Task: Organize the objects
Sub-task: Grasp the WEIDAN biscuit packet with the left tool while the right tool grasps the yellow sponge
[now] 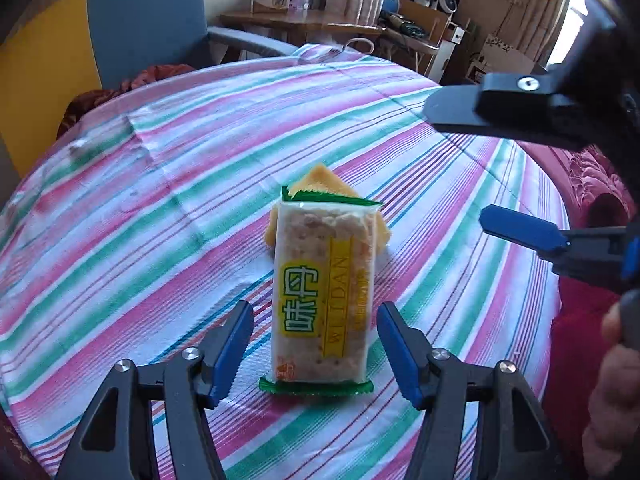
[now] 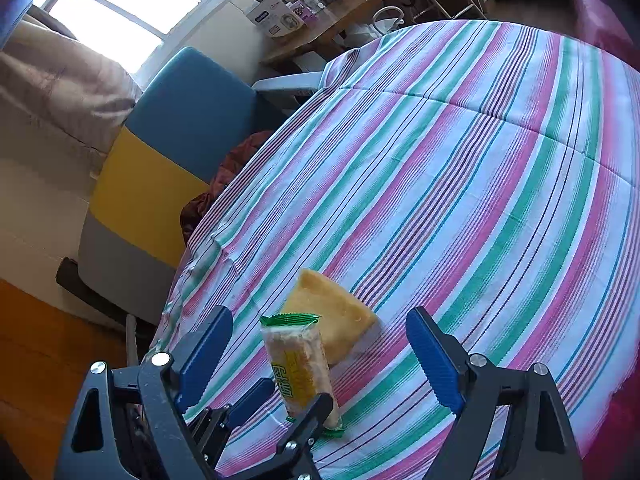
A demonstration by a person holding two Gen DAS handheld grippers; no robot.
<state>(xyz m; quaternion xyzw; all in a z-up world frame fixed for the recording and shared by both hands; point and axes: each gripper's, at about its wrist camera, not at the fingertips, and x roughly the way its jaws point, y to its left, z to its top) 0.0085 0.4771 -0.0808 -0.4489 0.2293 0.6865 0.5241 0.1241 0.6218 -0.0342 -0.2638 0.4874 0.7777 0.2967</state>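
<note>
A clear snack pack (image 1: 320, 292) with green ends and a yellow label lies on the striped tablecloth (image 1: 160, 208). Its far end rests on a flat yellow wedge (image 1: 320, 180). My left gripper (image 1: 316, 348) straddles the pack's near end, and a gap shows beside each blue pad, so it is open. The right wrist view shows the same pack (image 2: 298, 368) leaning on the yellow wedge (image 2: 332, 312), with the left gripper's fingers (image 2: 248, 400) on either side of it. My right gripper (image 2: 320, 356) hovers above them, wide open and empty. It also appears in the left wrist view as the right gripper (image 1: 480, 168).
The round table drops off at its left edge (image 2: 192, 248) and on the right beside red fabric (image 1: 592, 208). A blue and yellow chair (image 2: 168, 140) stands close behind the table. Farther back is a wooden side table (image 1: 296, 24) with boxes. A hand (image 1: 612, 392) holds the right gripper.
</note>
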